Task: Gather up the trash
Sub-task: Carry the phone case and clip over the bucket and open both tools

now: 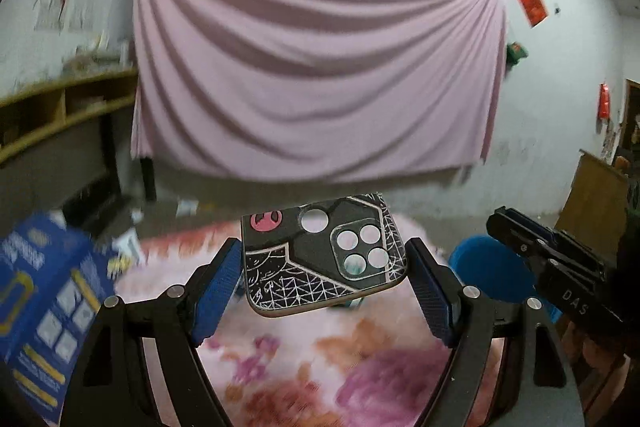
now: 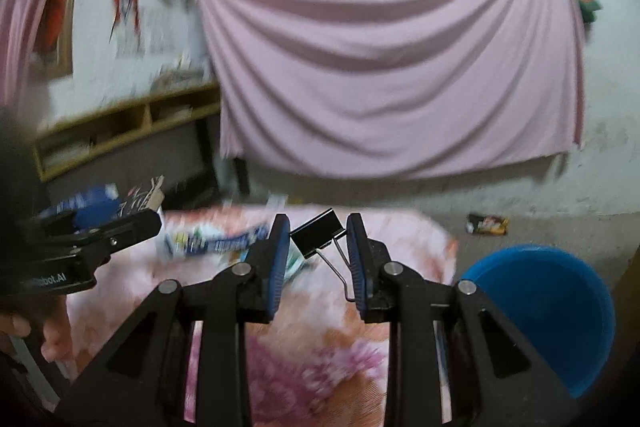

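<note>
My left gripper (image 1: 324,251) is shut on a black phone case (image 1: 320,259) with white line drawings, a pink dot and round camera holes, held up above the table. The case's edge (image 2: 142,201) also sticks out past the left gripper (image 2: 92,239) in the right wrist view. My right gripper (image 2: 318,227) is shut on a black binder clip (image 2: 318,233), whose wire handle rests against the right pad. In the left wrist view the right gripper (image 1: 552,259) hangs in front of a round blue bin (image 1: 488,267). The blue bin (image 2: 552,315) stands low beside the table's right edge.
A fuzzy pink floral cloth (image 2: 320,347) covers the table. On it lie a blue box (image 1: 44,307) at the left and a flattened carton (image 2: 216,243) farther back. A wrapper (image 2: 487,224) lies on the floor. A pink sheet (image 1: 316,75) hangs on the wall, shelves (image 1: 60,107) at left.
</note>
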The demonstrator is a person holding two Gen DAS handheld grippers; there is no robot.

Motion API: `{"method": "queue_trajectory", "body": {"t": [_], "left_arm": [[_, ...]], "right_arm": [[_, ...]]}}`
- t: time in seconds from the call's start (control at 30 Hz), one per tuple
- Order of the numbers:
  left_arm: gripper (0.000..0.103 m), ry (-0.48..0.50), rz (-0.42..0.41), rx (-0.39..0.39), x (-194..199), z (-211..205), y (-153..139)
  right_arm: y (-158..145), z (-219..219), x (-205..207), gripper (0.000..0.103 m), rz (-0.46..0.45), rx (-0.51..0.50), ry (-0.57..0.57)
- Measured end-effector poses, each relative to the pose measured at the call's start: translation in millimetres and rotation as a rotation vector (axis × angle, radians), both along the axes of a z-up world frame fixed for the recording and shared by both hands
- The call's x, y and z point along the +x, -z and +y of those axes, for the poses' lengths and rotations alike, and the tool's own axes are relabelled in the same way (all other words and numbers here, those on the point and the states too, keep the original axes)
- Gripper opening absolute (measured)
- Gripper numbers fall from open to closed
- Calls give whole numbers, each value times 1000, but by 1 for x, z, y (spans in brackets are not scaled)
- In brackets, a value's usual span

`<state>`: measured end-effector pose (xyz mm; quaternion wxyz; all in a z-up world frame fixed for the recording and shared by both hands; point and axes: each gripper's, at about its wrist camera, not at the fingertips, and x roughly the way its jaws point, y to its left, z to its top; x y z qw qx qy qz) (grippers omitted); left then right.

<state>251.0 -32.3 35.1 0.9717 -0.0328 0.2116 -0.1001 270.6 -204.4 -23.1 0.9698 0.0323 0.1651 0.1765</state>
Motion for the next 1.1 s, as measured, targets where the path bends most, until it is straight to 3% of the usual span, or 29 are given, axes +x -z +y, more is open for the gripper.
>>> {"method": "queue_trajectory", "body": {"t": [0.27,0.47,0.73,1.1], "left_arm": [[77,115,-170,96,-6,-59,-39],[77,213,-208,114,1,-105,-41],[77,312,-184,140,15,-167,-23],[77,385,-18,157,48,-228,10]], "right_arm": [[-22,-52,-23,56,-172,80,171],[-25,-96,-29,56,-193,117,293],[-14,-141,-35,56,-143,95,388],[15,-188,-17,56,57,157,458]]}}
